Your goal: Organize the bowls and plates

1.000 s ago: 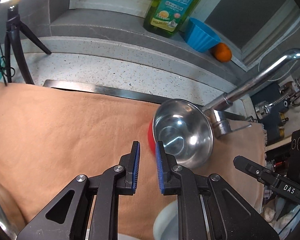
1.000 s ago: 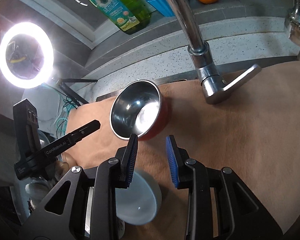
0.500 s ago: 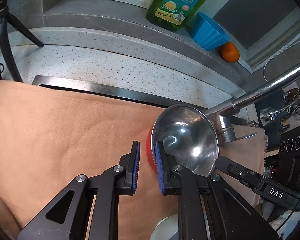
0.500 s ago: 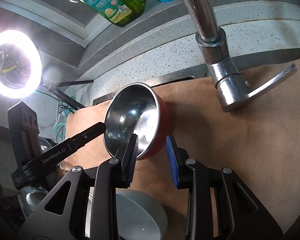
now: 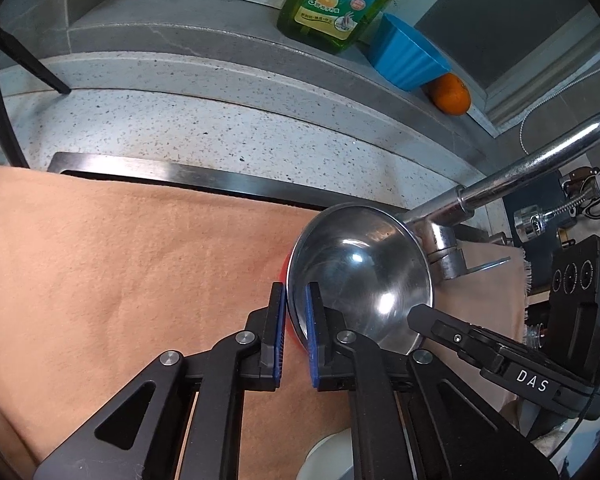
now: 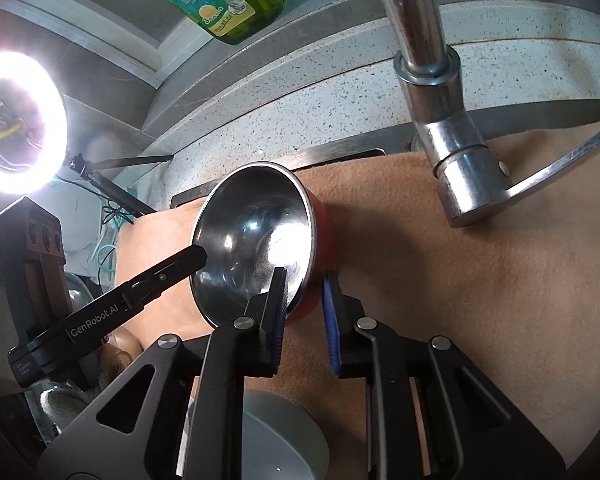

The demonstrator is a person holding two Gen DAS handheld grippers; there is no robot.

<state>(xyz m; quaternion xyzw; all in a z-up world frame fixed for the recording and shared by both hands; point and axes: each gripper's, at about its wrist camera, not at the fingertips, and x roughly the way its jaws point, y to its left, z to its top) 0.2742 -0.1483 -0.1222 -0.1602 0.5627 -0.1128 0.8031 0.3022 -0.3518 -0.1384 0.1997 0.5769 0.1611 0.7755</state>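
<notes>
A steel bowl with a red outside [image 5: 364, 272] [image 6: 256, 236] rests on a tan cloth [image 5: 120, 280] spread over the sink. My left gripper [image 5: 295, 292] is shut on the bowl's left rim, one pad inside and one on the red wall. On the opposite rim my right gripper [image 6: 305, 276] has its jaws closing, with the bowl's wall between the pads and both pads against it. Each gripper's finger also shows in the other wrist view, at the bowl's edge. A pale grey bowl [image 6: 276, 440] [image 5: 328, 452] sits below the grippers, partly hidden by them.
The chrome faucet [image 6: 420, 40] [image 5: 500, 184] and its lever stand just behind and right of the bowl. On the ledge are a green detergent bottle [image 5: 332, 0], a blue cup [image 5: 404, 56] and an orange [image 5: 450, 94]. A ring light [image 6: 16, 120] glares at left.
Both grippers came forward and down onto the steel bowl's rim from either side. Their jaws narrowed from a clear gap to a grip on the bowl's wall.
</notes>
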